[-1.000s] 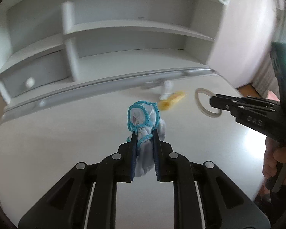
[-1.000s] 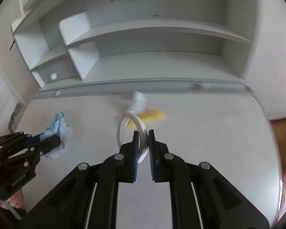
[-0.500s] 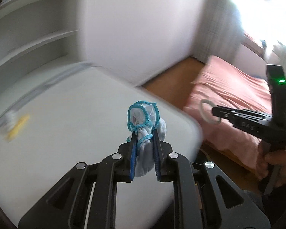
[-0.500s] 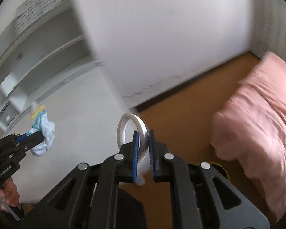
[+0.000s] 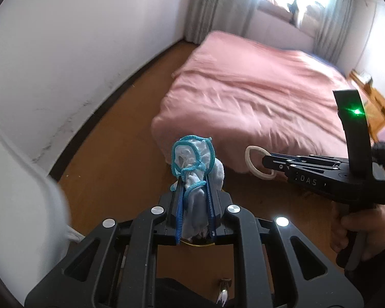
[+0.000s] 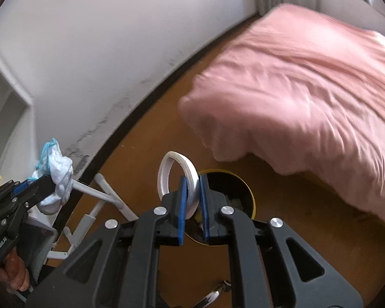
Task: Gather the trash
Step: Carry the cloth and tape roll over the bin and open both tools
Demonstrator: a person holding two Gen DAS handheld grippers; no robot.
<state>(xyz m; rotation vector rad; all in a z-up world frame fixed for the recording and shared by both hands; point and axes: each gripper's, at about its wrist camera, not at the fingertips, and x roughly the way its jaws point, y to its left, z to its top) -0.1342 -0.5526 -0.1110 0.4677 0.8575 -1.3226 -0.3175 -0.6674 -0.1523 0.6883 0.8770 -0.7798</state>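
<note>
The left gripper [image 5: 194, 192] is clamped on a crumpled white cloth wad edged with turquoise cord [image 5: 193, 164], holding it in the air above the brown wooden floor [image 5: 115, 159]. The right gripper [image 6: 192, 192] pinches a white plastic ring [image 6: 178, 177] by its rim, directly over a round black bin with a yellow rim [image 6: 234, 190] that stands on the floor just beside the bed under its pink cover [image 6: 308, 97].

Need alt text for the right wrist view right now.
The right gripper grips a white ring above a dark, yellow-rimmed bin on the wooden floor. At left, the left gripper holds a crumpled white-and-blue mask; a pink bed lies right.
</note>
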